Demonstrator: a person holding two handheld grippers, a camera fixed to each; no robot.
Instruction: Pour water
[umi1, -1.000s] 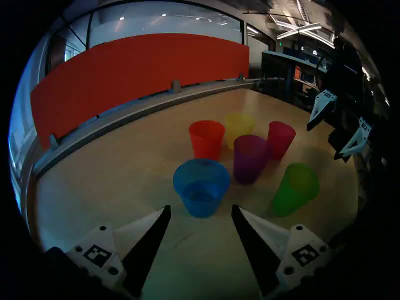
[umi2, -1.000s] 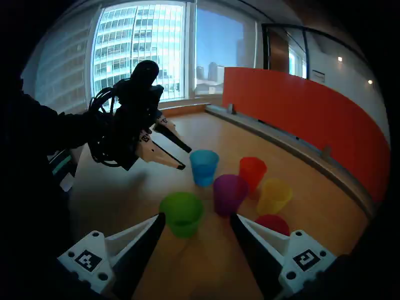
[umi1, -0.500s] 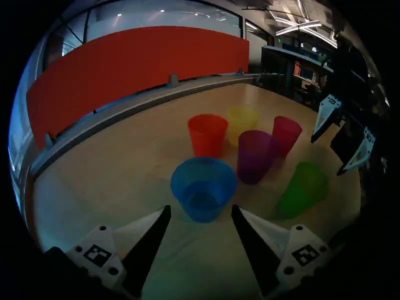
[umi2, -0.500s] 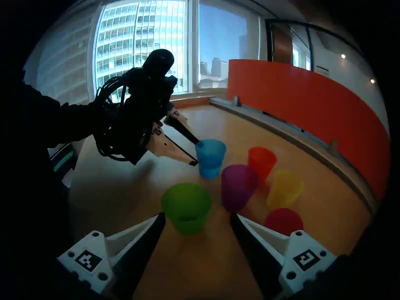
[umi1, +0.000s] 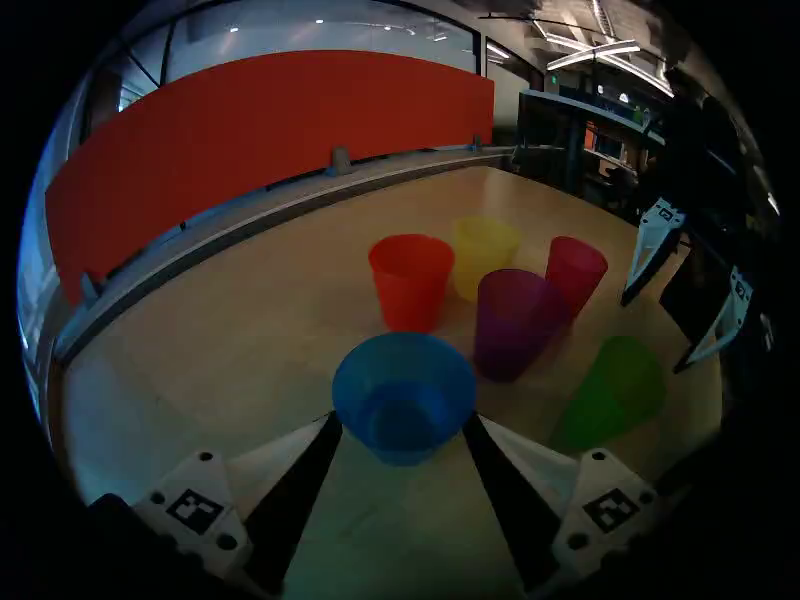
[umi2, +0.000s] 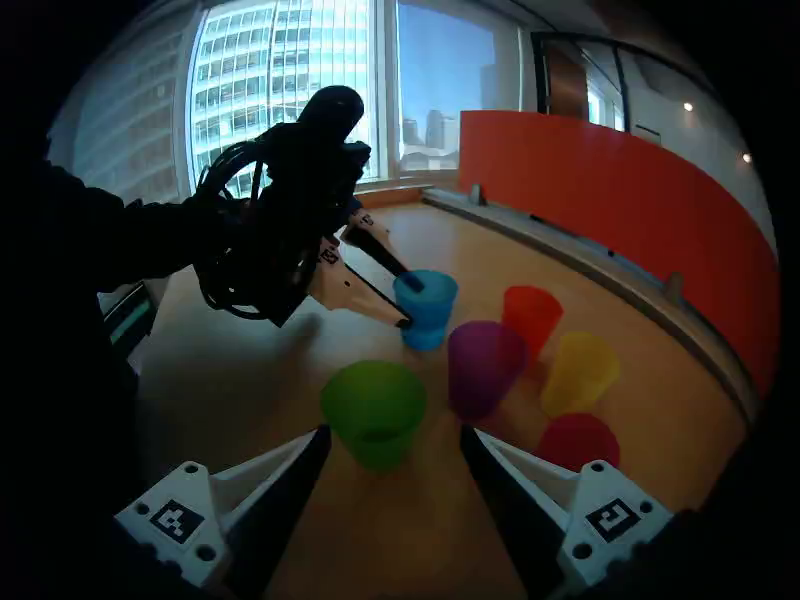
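On the pale wooden table (umi1: 230, 340), six tapered, translucent plastic cups are clustered. At the tips of the left gripper (umi1: 401, 418), whose fingers are spread wide, the blue cup (umi1: 403, 397) is framed. Contact cannot be judged, and a darker level is seen low inside it. Behind it are set the orange cup (umi1: 410, 280), yellow cup (umi1: 484, 255), purple cup (umi1: 514, 320) and crimson cup (umi1: 576, 275), closely grouped. The green cup (umi2: 373, 410) is stood just ahead of the right gripper (umi2: 395, 432), whose fingers are parted and gripping nothing. Along the table's far edge a smooth red partition (umi1: 250, 120) is mounted.
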